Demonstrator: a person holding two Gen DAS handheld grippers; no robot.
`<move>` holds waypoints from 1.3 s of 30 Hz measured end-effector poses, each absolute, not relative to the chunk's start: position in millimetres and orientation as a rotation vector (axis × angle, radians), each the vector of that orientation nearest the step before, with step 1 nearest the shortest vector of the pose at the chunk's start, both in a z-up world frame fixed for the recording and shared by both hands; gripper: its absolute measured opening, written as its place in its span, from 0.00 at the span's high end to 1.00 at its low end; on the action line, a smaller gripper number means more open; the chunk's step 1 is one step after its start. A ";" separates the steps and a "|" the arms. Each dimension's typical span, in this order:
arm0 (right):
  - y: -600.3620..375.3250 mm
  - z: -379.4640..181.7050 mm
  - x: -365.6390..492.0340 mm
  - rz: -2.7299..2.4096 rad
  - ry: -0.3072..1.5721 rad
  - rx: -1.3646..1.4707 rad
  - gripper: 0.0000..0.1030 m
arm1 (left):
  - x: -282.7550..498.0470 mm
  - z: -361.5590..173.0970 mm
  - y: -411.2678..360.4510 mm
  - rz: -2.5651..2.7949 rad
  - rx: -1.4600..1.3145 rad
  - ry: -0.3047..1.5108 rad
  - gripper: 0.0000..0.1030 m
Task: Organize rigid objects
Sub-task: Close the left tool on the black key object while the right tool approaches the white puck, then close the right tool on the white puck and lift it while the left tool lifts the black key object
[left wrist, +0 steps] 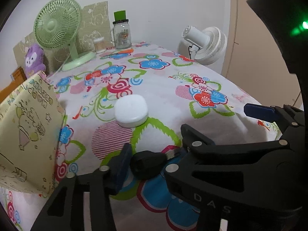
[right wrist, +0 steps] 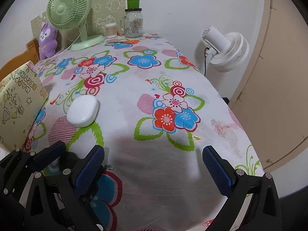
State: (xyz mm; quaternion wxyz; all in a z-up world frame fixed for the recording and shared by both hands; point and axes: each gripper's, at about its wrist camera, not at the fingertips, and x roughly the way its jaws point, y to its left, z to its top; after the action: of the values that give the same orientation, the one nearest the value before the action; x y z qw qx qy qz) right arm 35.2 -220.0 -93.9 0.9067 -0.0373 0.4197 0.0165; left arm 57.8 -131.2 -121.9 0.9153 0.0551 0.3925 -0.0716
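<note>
A black car key (left wrist: 148,163) lies on the floral tablecloth (left wrist: 161,84) between the fingers of my left gripper (left wrist: 154,165), whose jaws stand around it with a small gap, open. A white rounded case (left wrist: 131,110) sits just beyond it; it also shows in the right wrist view (right wrist: 83,112). My right gripper (right wrist: 154,171) is open and empty above the near table edge. Its far finger (left wrist: 258,111) shows in the left wrist view. The left gripper (right wrist: 63,159) sits at the lower left of the right wrist view, with the key mostly hidden.
A yellow printed box (left wrist: 27,130) stands at the left. At the back are a green desk fan (left wrist: 57,25), a purple plush toy (left wrist: 33,59), a cotton swab tub (left wrist: 99,45) and a glass jar mug (left wrist: 121,33). A white fan (right wrist: 225,48) stands off the table's right edge, by a beige door (right wrist: 273,88).
</note>
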 end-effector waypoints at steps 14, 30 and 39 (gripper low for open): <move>-207.1 -91.4 34.9 0.057 0.861 -0.111 0.00 | 56.3 -119.4 -118.3 -0.109 0.113 0.818 0.49; -163.6 -87.9 66.2 0.213 0.863 -0.141 0.00 | 79.3 -118.2 -78.1 -0.058 0.051 0.878 0.49; -150.1 -93.4 81.9 0.336 0.894 -0.108 0.09 | 87.5 -117.8 -68.6 -0.044 -0.008 0.895 0.49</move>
State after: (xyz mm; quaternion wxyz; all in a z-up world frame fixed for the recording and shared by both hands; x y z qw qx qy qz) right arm 81.9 -150.1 -93.4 0.8867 -0.0518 0.4302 0.1615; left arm 87.5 -68.6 -117.8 0.9012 -0.0039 0.4329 -0.0212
